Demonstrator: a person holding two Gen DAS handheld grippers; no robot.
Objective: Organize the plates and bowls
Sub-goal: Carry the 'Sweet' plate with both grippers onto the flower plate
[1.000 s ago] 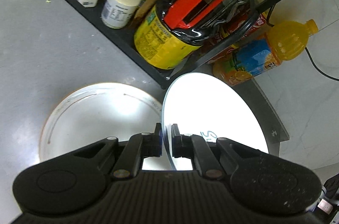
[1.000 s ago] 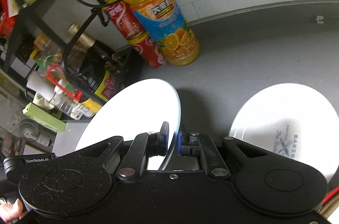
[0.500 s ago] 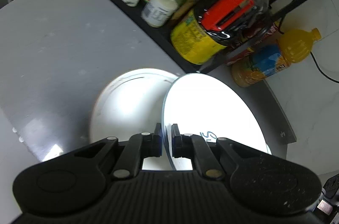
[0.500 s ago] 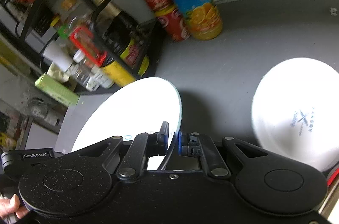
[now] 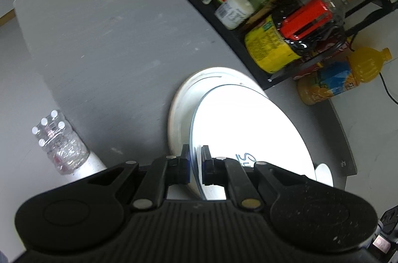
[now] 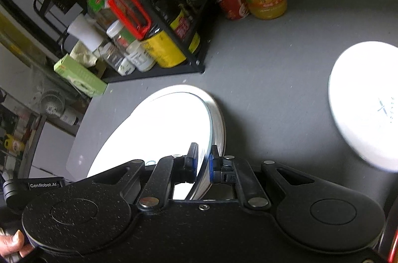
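Left wrist view: grey round tabletop [image 5: 104, 46] spreads below me, a black metal condiment rack [image 5: 248, 38] along its far edge.
Right wrist view: same grey tabletop [image 6: 273, 78], the rack [image 6: 154, 68] at upper left.
Held plate: both my grippers grip one thin white round plate [image 5: 248, 128] by its near rim, tilted, hanging just over another plate.
Resting plate: a larger white plate with a raised rim [image 5: 181, 108] lies flat on the table near the rack; whether the two touch I cannot tell.
Third plate: a white plate with dark printed lettering [image 6: 365, 103] lies well apart on the right.
Left gripper [image 5: 196, 167]: fingers nearly closed, pinching the held plate's edge.
Right gripper [image 6: 204, 164]: fingers nearly closed on that same rim.
Step in hand: I judge I am stacking the held plate onto the resting one.
Next move: level it, centre it, lower both sides together, then spread the fingers.
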